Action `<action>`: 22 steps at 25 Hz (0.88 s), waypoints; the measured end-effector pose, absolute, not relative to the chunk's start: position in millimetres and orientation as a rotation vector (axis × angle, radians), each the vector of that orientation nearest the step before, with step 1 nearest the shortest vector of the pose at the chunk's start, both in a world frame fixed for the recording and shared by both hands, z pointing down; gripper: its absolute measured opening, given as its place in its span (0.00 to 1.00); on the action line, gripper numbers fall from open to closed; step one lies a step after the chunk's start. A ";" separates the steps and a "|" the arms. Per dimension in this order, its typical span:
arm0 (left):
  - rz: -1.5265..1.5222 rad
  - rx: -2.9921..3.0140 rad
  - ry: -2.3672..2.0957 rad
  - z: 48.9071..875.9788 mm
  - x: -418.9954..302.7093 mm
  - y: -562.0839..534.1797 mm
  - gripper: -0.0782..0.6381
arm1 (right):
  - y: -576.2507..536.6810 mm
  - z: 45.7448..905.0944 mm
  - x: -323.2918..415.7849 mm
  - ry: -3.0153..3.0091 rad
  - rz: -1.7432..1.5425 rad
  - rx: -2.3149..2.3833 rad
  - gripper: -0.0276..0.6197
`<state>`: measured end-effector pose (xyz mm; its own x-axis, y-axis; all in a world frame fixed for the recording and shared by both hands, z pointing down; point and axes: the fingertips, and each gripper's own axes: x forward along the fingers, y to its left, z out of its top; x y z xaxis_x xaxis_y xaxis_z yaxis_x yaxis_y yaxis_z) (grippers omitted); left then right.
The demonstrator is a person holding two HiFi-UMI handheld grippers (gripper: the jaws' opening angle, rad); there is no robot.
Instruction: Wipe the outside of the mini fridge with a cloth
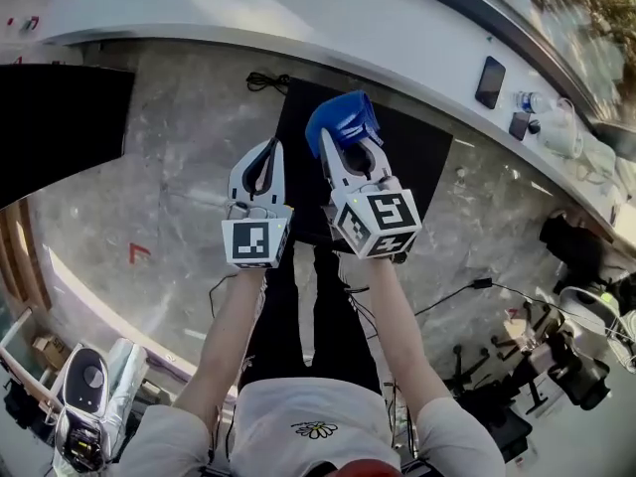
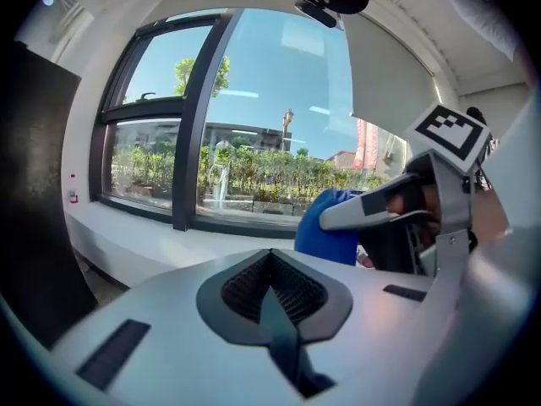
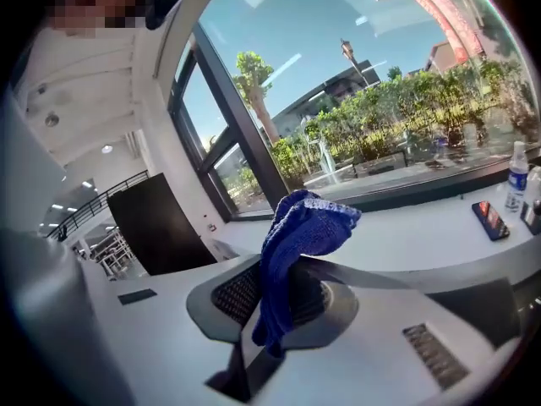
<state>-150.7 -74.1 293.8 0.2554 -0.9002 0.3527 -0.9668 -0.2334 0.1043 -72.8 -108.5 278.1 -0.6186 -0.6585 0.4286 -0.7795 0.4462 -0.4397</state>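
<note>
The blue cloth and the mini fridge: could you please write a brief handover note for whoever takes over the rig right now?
Left tongs: shut, empty, held beside the right.
Right tongs: shut on the blue cloth, which sticks up past the tips.
Mini fridge: apparently the black box below both tongs; the cloth is not touching it.
Done: cloth gripped.
To do: bring the cloth onto the fridge's outside and wipe it.

floor (image 1: 169,177) left of mini fridge (image 1: 437,152): open | ahead: window ledge (image 1: 298,8) | cable (image 1: 266,81) behind fridge
</note>
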 end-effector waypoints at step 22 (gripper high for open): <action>0.296 2.049 -1.745 408.2 -189.7 -92.5 0.12 | -187.6 462.2 -134.8 -2.078 0.923 1.153 0.16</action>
<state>-189.7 -92.5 408.2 0.1852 -0.8843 0.4286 -0.9762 -0.1153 0.1838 -134.8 -187.6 462.2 -0.4553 -0.4721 0.7548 -0.8767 0.3857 -0.2876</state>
